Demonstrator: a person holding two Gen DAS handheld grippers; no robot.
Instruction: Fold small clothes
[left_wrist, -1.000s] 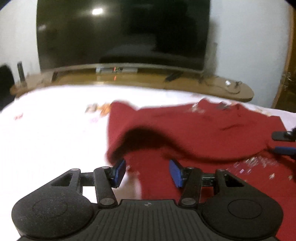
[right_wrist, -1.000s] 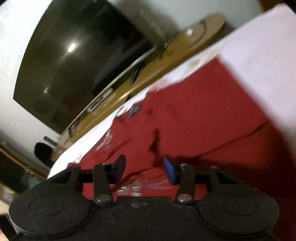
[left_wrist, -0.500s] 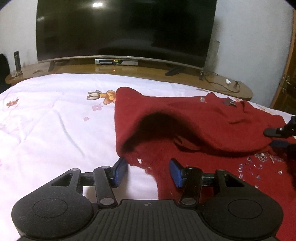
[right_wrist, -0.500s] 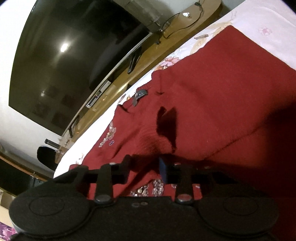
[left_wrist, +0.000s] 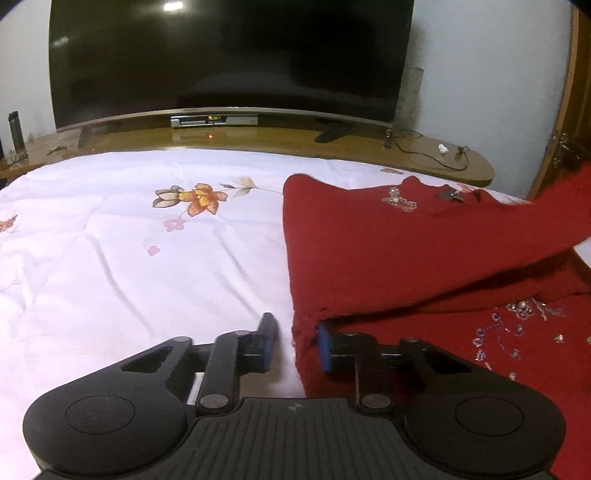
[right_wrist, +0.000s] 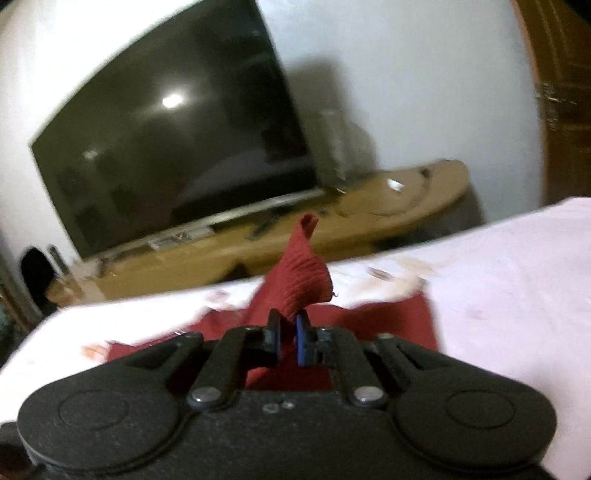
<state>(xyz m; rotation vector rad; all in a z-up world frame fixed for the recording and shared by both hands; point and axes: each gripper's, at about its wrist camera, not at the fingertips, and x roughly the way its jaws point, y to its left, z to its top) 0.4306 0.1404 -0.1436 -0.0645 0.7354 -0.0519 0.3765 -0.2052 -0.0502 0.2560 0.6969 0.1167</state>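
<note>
A dark red knit sweater (left_wrist: 388, 254) with sequins lies on a white floral bedsheet (left_wrist: 129, 258), its upper layer folded over and its right side pulled up off the bed. My left gripper (left_wrist: 295, 341) is open at the sweater's lower left edge; the edge lies between the fingers and the right finger (left_wrist: 325, 347) sits under the top layer. My right gripper (right_wrist: 288, 338) is shut on a bunched piece of the red sweater (right_wrist: 303, 280) and holds it up above the bed.
A large dark TV (left_wrist: 229, 55) stands on a wooden shelf (left_wrist: 258, 142) past the bed's far edge, with a set-top box, cables and a bottle on it. A wooden door (left_wrist: 569, 110) is at the right.
My right gripper closed on the sweater and lifted it up. The raised bulge in the sweater's top layer flattened as the right side was pulled up. My left gripper moved right to the sweater's edge.
</note>
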